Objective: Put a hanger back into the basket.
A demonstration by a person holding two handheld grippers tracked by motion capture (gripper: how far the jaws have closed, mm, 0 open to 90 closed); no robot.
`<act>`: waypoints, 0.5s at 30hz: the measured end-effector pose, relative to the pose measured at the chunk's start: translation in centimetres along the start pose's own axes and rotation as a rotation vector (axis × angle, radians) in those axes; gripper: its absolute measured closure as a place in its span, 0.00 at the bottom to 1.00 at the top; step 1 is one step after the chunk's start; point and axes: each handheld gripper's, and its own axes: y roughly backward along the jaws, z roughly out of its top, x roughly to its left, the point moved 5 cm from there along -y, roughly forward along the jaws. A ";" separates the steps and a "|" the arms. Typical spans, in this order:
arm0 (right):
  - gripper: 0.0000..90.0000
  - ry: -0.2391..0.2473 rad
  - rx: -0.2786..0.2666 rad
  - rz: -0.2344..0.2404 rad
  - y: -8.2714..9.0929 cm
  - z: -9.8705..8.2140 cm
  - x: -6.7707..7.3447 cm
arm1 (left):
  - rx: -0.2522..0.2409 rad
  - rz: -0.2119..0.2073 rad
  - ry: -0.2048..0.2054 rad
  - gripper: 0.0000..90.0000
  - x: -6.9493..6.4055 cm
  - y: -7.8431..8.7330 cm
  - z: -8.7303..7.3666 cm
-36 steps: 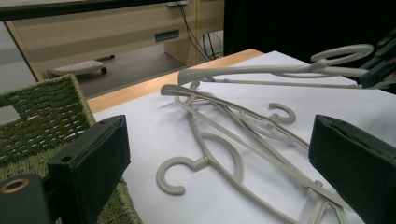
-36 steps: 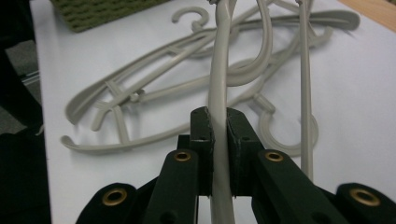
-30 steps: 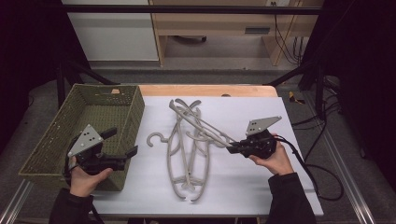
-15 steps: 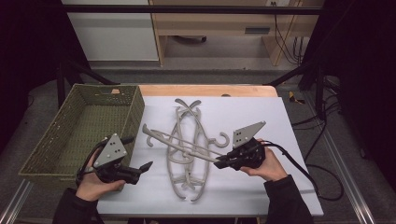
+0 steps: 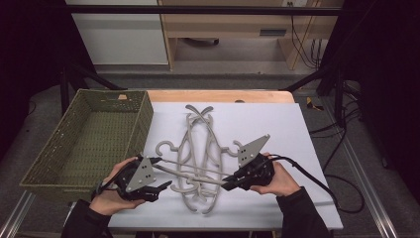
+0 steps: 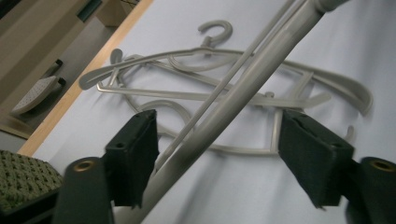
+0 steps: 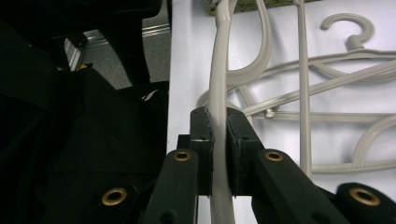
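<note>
At nine o'clock sat the green basket (image 5: 89, 144). Your left gripper (image 5: 158, 186) had just been closing, its pads apart around the near end of the lifted hanger (image 5: 193, 173), one pad just beside it. Your right gripper (image 5: 229, 184) was clamped on its other end, over the hanger pile (image 5: 198, 144) at centre. This looked like a two-handed lift; next, you needed to finish the left grip, then carry toward nine o'clock.

Bright table, dark surroundings; close views blurred.
</note>
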 end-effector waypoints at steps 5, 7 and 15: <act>0.92 0.011 0.018 0.023 -0.3 0.0 0.2 | 0.040 -0.002 -0.067 0.47 -0.6 -0.7 -0.1; 0.92 0.017 0.021 0.031 -0.4 0.0 0.3 | 0.057 -0.003 -0.098 0.53 -0.9 -0.9 -0.2; 0.92 0.018 0.026 0.055 -0.5 0.0 0.5 | 0.070 0.002 -0.153 0.74 -1.1 -1.2 -0.4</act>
